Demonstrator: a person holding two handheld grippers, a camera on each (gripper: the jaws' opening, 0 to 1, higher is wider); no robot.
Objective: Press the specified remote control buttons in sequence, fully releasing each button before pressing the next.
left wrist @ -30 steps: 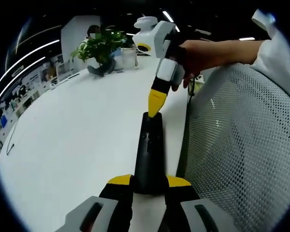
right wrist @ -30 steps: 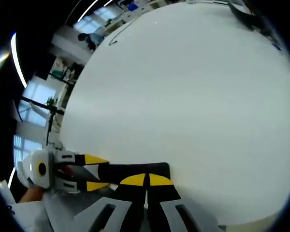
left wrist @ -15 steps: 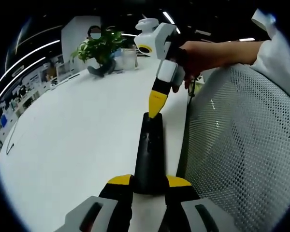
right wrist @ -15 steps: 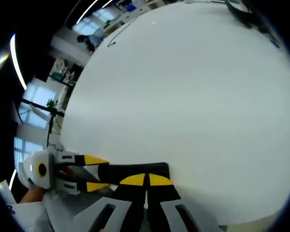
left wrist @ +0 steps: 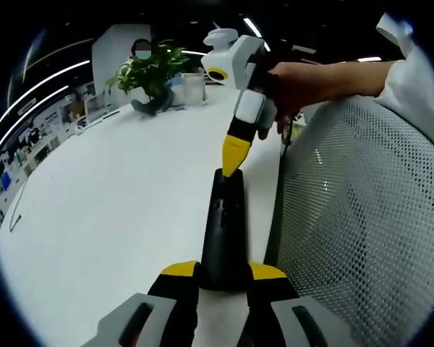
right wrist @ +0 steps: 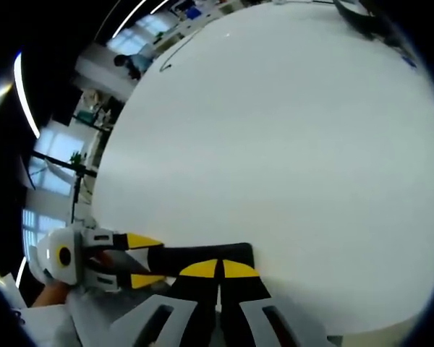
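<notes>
The black remote control (left wrist: 223, 231) lay near the edge of the big white table (left wrist: 108, 210), lengthwise away from the left gripper (left wrist: 223, 273), whose two yellow-tipped jaws were clamped on the remote's near end, one on each long side. From the far end the right gripper (left wrist: 233, 153) came down at a slant, held in a person's hand (left wrist: 304, 83), its yellow tips pressed together into a single point that met the top face of the remote close to its far end; whether a button was actually pushed in I could not tell, as the keys were too dark to make out. In the right gripper view the same meeting showed from the other side: the right gripper's (right wrist: 218, 269) jaws stood closed with no gap between the yellow tips, sitting right over the remote (right wrist: 202, 253), which ran off to the left to where the left gripper (right wrist: 146, 260) held it between its jaws. Just beside the table edge stood a grey mesh chair back (left wrist: 362, 217), with a white sleeve (left wrist: 419, 87) above it. At the far side of the table sat a potted green plant (left wrist: 150, 72), well apart from the remote, and a thin dark cable (right wrist: 179, 49) lay across the distant tabletop.
</notes>
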